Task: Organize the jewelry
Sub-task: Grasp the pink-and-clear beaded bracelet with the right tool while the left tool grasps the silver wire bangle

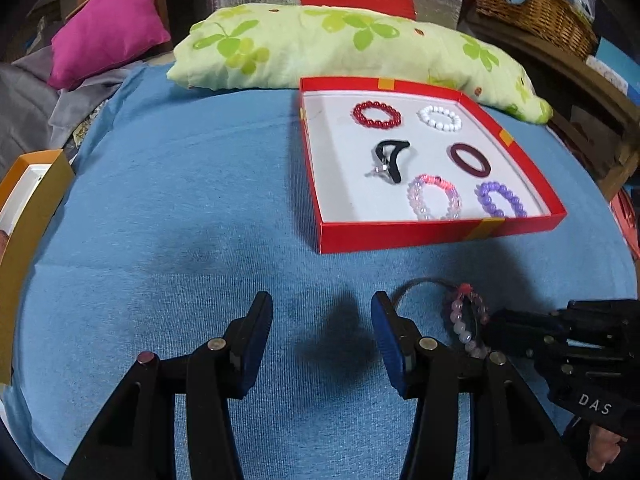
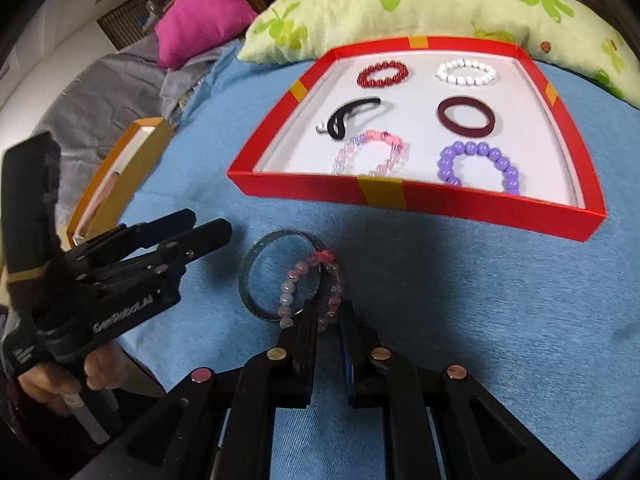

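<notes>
A red tray [image 2: 472, 202] [image 1: 400, 234] on the blue cloth holds several pieces: red [image 2: 383, 73], white [image 2: 467, 72], purple [image 2: 480, 164] and pink-clear [image 2: 370, 152] bead bracelets, a maroon bangle [image 2: 466, 117] and a black hair clip [image 2: 350, 117]. In front of the tray, my right gripper [image 2: 326, 310] is shut on a pink bead bracelet [image 2: 294, 284] [image 1: 466, 320], held upright next to a clear bangle [image 2: 256, 276] on the cloth. My left gripper [image 1: 322, 310] is open and empty above the cloth, left of the bracelet.
A green leaf-print pillow [image 1: 340, 44] lies behind the tray. A magenta cushion [image 1: 104, 28] and grey fabric sit at the far left. An orange box [image 2: 116, 176] stands at the cloth's left edge. A wicker basket [image 1: 536, 8] is at the back right.
</notes>
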The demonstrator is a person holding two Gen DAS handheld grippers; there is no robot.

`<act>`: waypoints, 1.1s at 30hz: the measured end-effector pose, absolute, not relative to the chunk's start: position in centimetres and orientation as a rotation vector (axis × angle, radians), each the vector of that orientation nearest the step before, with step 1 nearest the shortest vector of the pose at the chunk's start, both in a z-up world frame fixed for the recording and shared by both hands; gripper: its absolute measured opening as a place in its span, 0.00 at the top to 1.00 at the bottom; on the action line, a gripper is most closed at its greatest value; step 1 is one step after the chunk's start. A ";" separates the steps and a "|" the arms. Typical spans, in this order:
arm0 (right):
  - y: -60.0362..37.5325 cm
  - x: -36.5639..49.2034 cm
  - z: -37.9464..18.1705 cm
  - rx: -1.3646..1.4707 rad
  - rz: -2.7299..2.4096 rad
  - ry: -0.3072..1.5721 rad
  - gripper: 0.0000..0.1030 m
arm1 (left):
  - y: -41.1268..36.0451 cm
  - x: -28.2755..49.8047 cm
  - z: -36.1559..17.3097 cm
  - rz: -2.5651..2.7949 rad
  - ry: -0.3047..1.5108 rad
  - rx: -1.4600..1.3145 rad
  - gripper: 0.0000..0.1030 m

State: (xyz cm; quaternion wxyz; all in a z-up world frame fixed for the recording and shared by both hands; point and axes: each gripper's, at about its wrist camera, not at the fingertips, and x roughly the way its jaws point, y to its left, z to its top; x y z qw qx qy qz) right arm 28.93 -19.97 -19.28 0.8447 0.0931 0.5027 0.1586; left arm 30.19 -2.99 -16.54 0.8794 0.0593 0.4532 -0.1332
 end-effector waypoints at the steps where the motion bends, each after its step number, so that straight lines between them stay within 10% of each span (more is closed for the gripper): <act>1: -19.8 29.0 -19.3 0.190 0.329 1.057 0.88 | -3.0 30.2 -16.6 -0.276 0.947 0.128 0.49; 21: -25.2 29.3 -18.2 0.137 0.098 1.038 0.87 | -4.3 29.9 -16.9 -0.311 0.953 0.177 0.49; 28: -23.8 29.1 -18.5 0.078 0.122 1.027 0.71 | -5.1 29.6 -17.0 -0.331 0.949 0.211 0.49; 33: -22.7 28.6 -18.7 -0.011 0.103 0.997 0.90 | -5.4 29.6 -17.5 -0.346 0.962 0.218 0.49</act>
